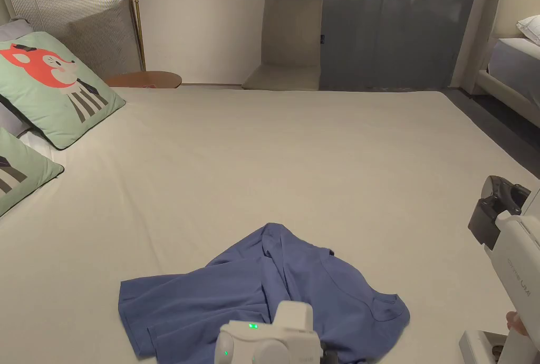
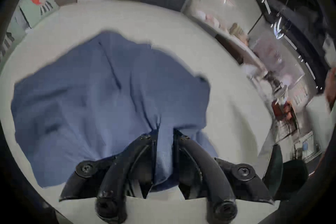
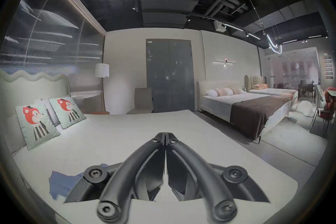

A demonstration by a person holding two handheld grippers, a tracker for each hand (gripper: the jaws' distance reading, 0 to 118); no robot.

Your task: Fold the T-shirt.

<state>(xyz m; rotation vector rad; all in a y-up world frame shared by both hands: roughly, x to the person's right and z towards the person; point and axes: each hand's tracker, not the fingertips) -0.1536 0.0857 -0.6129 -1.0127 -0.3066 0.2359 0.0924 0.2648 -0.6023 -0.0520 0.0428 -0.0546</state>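
Note:
A blue T-shirt [image 1: 263,291] lies crumpled on the near part of the white bed [image 1: 295,159], its neckline at the right. In the left gripper view the T-shirt [image 2: 101,97] spreads out ahead, and my left gripper [image 2: 164,135] is shut on a bunched fold of its near edge. From the head view the left gripper's white body sits at the bottom edge, over the shirt's near side. My right gripper [image 3: 165,135] is shut with nothing between its jaws, held above the bed to the right of the shirt [image 3: 61,184]. Its body [image 1: 506,233] stands at the right edge.
Two green cushions [image 1: 50,85] with a red animal print lie at the bed's left end. A beige chair [image 1: 287,43] and a grey double door [image 1: 390,17] stand behind the bed. Another bed [image 3: 251,106] stands across the aisle on the right.

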